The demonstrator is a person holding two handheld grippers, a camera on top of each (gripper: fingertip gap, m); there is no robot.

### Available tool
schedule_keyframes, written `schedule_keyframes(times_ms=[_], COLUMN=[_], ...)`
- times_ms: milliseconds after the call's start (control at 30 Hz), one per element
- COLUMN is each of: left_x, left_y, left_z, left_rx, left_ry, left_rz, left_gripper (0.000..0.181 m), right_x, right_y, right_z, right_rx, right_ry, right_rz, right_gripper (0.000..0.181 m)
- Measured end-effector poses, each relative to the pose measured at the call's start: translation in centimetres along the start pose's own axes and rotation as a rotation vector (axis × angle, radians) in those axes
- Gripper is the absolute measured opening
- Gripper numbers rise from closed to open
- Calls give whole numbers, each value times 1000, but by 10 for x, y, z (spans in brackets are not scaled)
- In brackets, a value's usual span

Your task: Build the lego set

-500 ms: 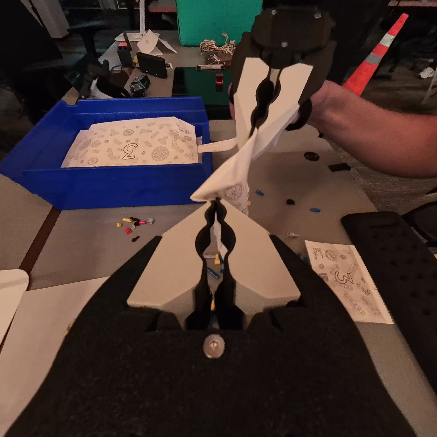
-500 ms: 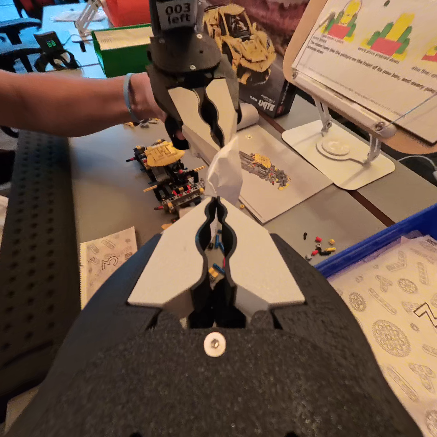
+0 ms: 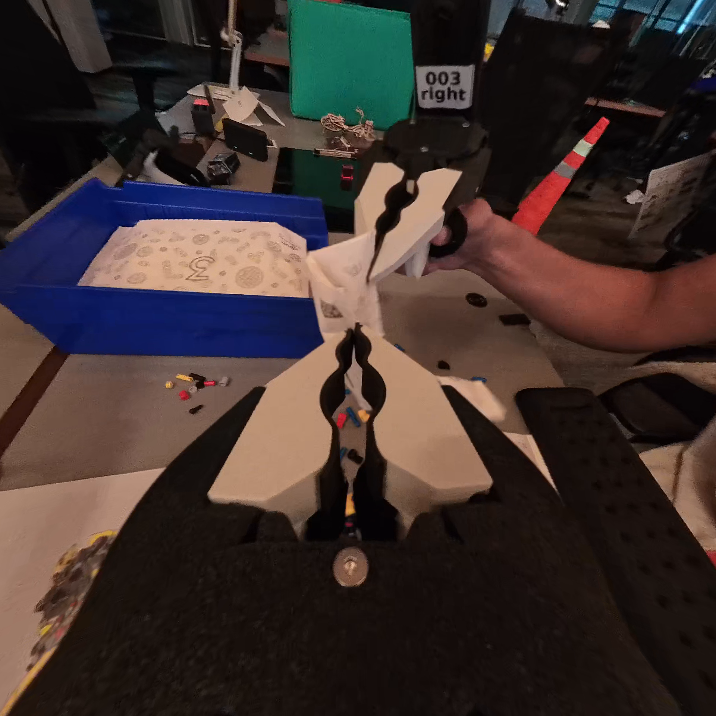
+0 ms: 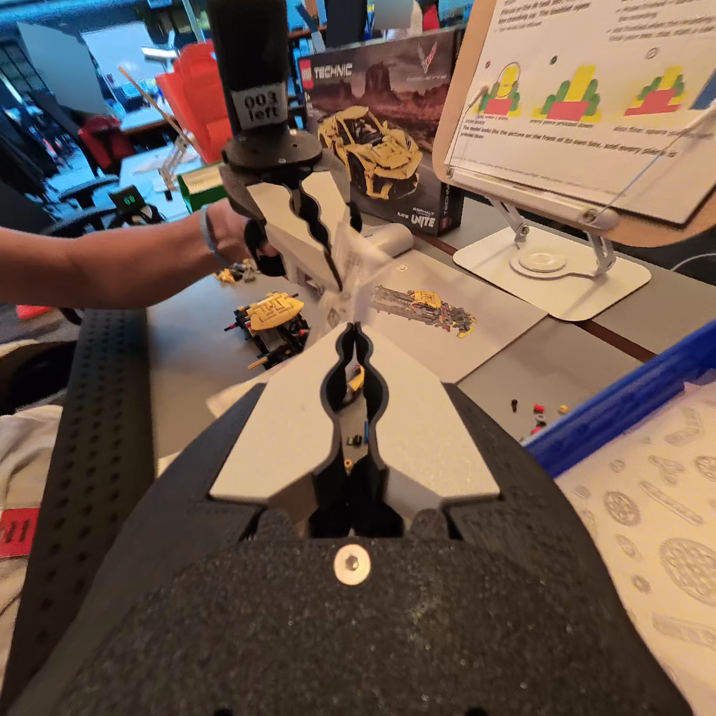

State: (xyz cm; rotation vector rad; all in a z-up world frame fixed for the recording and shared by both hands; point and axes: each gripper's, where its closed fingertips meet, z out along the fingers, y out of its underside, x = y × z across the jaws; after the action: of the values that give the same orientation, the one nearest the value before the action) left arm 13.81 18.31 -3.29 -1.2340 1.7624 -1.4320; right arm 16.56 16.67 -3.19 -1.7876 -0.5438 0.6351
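both grippers are clenched on the same white paper parts bag (image 3: 345, 283), which hangs in the air between them above the table (image 3: 116, 426): the left gripper (image 3: 354, 329) pinches its lower edge at the very tips, and the right gripper (image 3: 374, 267) bites the upper corner from above. the step in hand looks like tearing or emptying this bag so its pieces can join the build. to do it well, keep both pinches tight at the tips and pull apart along one line, not twisting, so the paper rips cleanly and does not slip out. hold the bag low over the bare patch of table where loose small pieces (image 3: 350, 416) already lie, so whatever falls lands near them and not off the edge or under the instruction booklet (image 4: 445, 321). the part-built yellow car (image 4: 271, 317) sits just beyond the fingers in the right wrist view; keep the tear clear of it so spilled pieces do not lodge in it. another printed bag waits in the blue bin (image 3: 155, 325), well to the side
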Motion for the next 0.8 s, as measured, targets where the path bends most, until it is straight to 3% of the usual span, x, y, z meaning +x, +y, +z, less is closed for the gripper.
schedule_keyframes(times_ms=[67, 133, 167, 300, 433, 567, 800], left_x=[5, -1, -5, -7, 3, 10, 32], left_y=[1, -4, -8, -24, -30, -27, -35], left_z=[8, 4, -2, -30, -40, -40, -35], left_rx=[-13, 6, 34, 144, 217, 238, 270], left_ry=[29, 35, 39, 99, 216, 272, 372], left_rz=[-58, -225, -303, -448, -559, -636, -708], left_gripper=[0, 0, 0, 0, 0, 0, 0], right_x=[3, 21, 24, 13, -8, -13, -7], right_y=[1, -6, -8, -10, -25, -35, -40], right_z=[12, 4, -3, -18, -15, -11, 2], right_rx=[-19, 12, 21, -6, 7, -48, -155], right_ry=[51, 151, 180, 247, 365, 528, 632], right_rz=[-12, 4, -23, -133, -277, -438, -604], right_gripper=[0, 0, 7, 60, 81, 81, 78])
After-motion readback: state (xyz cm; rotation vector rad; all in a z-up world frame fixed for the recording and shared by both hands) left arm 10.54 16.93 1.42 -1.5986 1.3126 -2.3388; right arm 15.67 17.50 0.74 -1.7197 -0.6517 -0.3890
